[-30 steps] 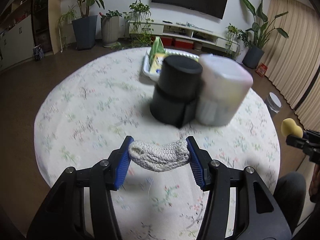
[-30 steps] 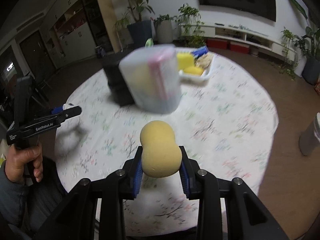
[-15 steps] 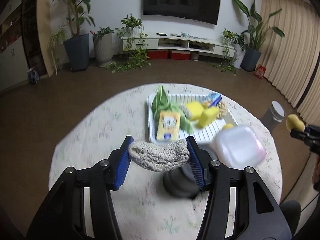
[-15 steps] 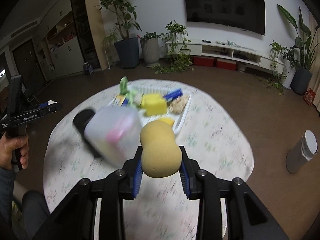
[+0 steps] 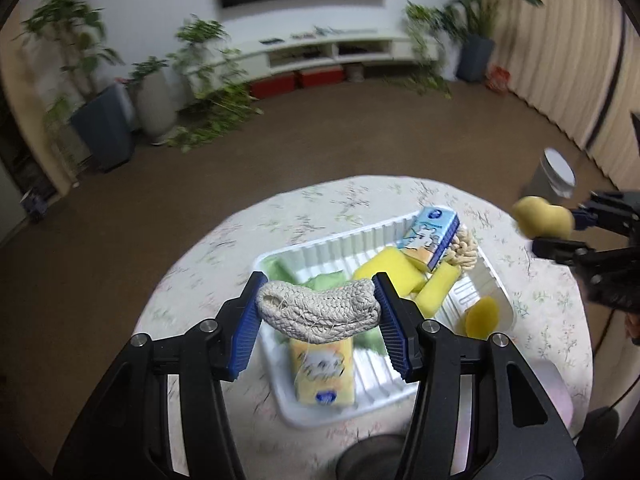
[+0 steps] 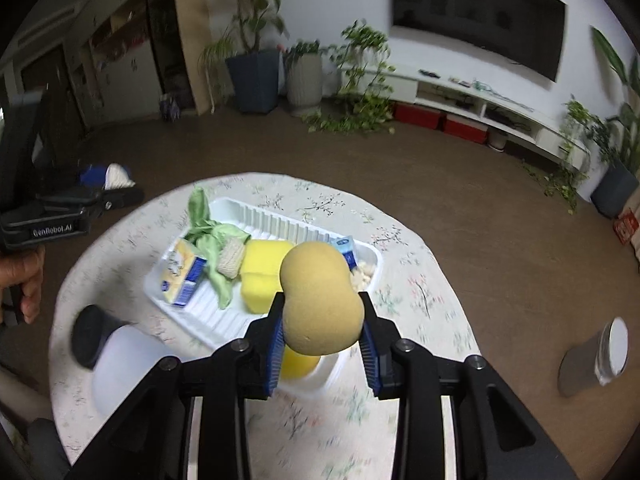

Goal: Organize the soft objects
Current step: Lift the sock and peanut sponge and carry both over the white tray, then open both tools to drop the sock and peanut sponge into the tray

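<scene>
My left gripper (image 5: 318, 318) is shut on a grey-white knitted rope pad (image 5: 318, 314), held above the near-left part of a white ribbed tray (image 5: 332, 244). My right gripper (image 6: 322, 318) is shut on a tan peanut-shaped sponge (image 6: 320, 296), held above the tray's (image 6: 280, 220) near right corner. It also shows in the left wrist view (image 5: 542, 218). The tray holds yellow sponges (image 6: 266, 274), a green cloth (image 6: 208, 232), a yellow-blue tissue pack (image 6: 182, 276), a blue pack (image 5: 432, 236) and a knitted scrubber (image 6: 232, 258).
The tray sits on a round table with a floral cloth (image 6: 400, 280). A black canister (image 6: 90, 336) and a translucent white canister (image 6: 124, 372) stand near the table's front edge. A grey bin (image 6: 596, 356) is on the floor to the right.
Both grippers have risen and moved forward over the canisters toward the tray, each still holding its object. The canisters now lie low, at the near edge of the views.
</scene>
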Available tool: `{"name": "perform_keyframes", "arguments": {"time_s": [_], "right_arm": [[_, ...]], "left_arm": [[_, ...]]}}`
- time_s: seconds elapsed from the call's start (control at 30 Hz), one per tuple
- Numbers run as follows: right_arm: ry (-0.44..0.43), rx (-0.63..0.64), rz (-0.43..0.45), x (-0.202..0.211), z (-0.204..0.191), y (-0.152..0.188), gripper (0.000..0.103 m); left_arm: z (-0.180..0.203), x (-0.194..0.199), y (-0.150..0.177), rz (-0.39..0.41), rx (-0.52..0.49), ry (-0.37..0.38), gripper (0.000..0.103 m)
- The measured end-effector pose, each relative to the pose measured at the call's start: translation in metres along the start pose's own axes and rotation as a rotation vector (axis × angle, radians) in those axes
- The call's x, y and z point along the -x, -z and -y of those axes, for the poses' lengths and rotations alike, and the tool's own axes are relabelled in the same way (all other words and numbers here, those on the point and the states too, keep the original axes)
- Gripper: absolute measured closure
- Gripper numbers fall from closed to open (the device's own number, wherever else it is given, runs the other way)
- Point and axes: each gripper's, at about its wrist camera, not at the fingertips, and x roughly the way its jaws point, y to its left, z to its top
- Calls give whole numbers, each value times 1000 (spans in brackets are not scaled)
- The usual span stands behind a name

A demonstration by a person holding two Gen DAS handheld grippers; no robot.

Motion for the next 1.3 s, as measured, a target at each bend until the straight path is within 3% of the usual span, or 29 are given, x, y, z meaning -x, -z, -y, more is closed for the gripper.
{"name": "perform_keyframes", "arguments": {"time_s": [0.2,0.53,0.83,0.93,1.2,1.3], "right_arm": [[-14,101,-85,-62,-11,-23,67],[-33,211,-175,-134,-38,-29,67],[-35,250,-169,-139,-48,-28,66],[-32,271,-178,-138,-51,-26,63],[-34,267,-188,-140,-50,-26,61],[-31,250,-179,-138,-48,-26,47]], "left_arm": [[9,-54,-18,-87,-71,5,52],[11,-108,-5,-183,-110,10,50],[14,-112,3,-180,-120,32,50],[13,-112,6,-182,-120,43,42],[12,-110,5,-161,-105,39,40],[13,-109,7,-161,-112,40,27]]}}
